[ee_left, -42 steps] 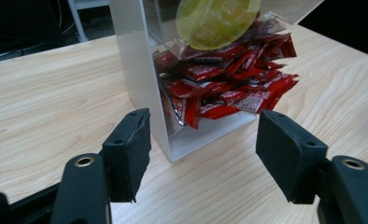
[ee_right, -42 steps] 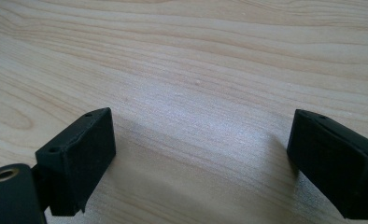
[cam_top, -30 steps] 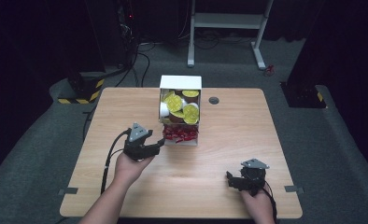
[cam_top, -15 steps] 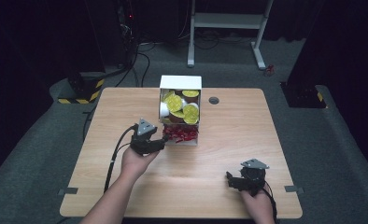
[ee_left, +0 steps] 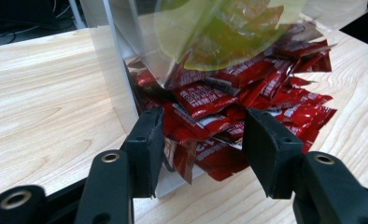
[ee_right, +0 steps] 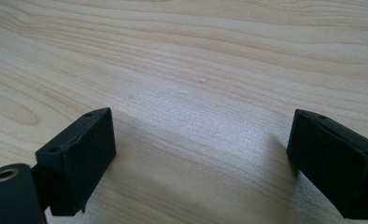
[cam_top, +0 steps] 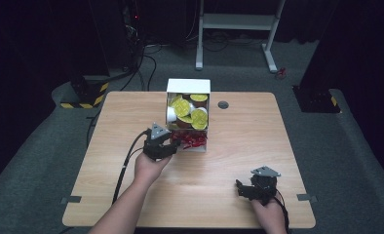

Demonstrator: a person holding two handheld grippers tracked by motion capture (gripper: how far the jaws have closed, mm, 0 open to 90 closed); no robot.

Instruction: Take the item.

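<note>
A white dispenser box (cam_top: 188, 86) stands mid-table, with yellow-lidded cups (cam_top: 190, 114) in its upper part and a heap of red packets (cam_top: 192, 141) spilling from its open bottom. My left gripper (cam_top: 176, 144) reaches into that opening from the left. In the left gripper view its jaws have just been closing and now straddle the red packets (ee_left: 210, 100), with my left gripper (ee_left: 203, 135) still open around them. The pads show no firm press. My right gripper (cam_top: 240, 187) rests near the front right edge. It stands open (ee_right: 201, 158) over bare wood.
The box's clear wall (ee_left: 116, 70) rises just left of the left jaw. A round grommet hole (cam_top: 223, 105) lies right of the box. The left gripper's cable (cam_top: 126, 165) trails off the table's front. A white desk frame (cam_top: 239, 24) stands on the floor behind.
The left hand has moved right, bringing its gripper up to the red packets at the box's bottom, and its jaws have narrowed. The right hand has stayed put.
</note>
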